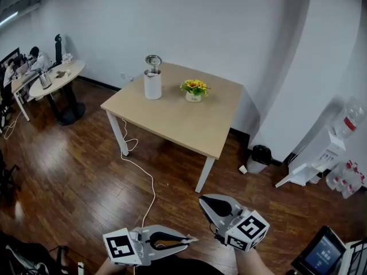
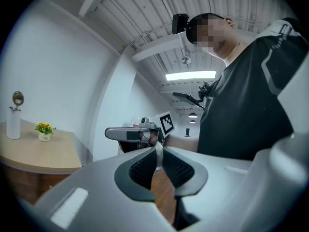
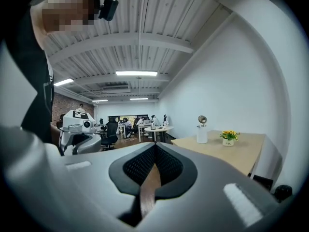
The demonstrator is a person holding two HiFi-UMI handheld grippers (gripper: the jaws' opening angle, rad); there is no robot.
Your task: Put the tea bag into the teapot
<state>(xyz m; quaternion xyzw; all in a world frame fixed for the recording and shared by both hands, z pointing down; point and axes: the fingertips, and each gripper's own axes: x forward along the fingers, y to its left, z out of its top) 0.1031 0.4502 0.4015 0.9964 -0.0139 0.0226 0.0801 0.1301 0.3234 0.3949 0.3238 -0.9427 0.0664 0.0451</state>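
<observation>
Head view puts the open teapot (image 1: 152, 85) well off on the worktop (image 1: 183, 125), so we should step closer, left claw (image 1: 186, 241) nipping what seems the tea bag (image 2: 158, 152), right claw (image 1: 203, 200) closed and empty.

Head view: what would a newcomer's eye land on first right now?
The light wooden table stands alone on the dark floor, bearing a white teapot with its lid up and a small pot of yellow flowers near the far edge. At the bottom, the left gripper is shut on a thin pale slip, probably the tea bag, and the right gripper is shut and empty.
</observation>
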